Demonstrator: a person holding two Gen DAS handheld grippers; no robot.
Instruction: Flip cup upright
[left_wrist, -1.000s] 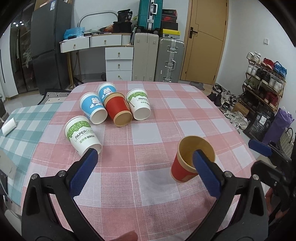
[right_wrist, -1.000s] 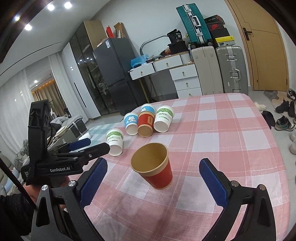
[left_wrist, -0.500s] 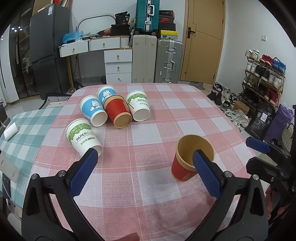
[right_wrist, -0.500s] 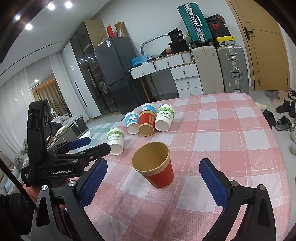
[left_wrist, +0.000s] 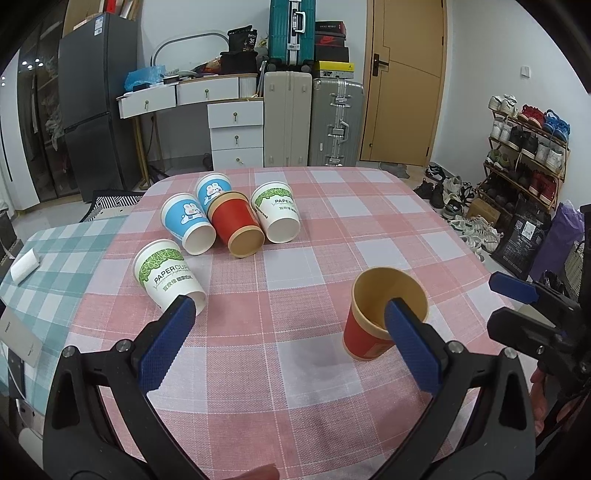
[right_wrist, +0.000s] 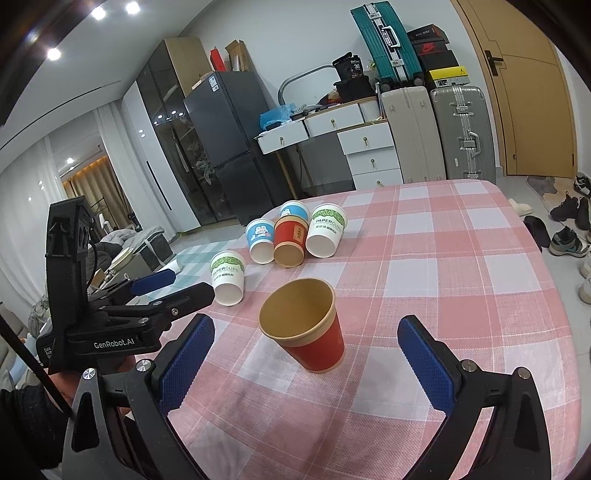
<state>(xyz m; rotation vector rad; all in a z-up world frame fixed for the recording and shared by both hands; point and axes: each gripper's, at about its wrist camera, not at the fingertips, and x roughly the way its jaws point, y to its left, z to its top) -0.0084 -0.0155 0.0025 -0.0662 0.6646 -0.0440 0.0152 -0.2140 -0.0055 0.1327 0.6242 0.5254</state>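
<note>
Right wrist view: red cup stands upright at frame centre on the table, nothing inside. Right claw spread wide, gripping nothing. Left claw also wide open. Five cups lie tipped at upper left.

Place: a lived-in home, a mixed dining and storage room.
Counter: checked tablecloth, pink and white.
Appliance: tall dark fridge.
Storage: white drawers beside upright suitcases.
Entry: wooden door, loaded shoe rack, shoes on the floor.
Beyond: curtains.
</note>
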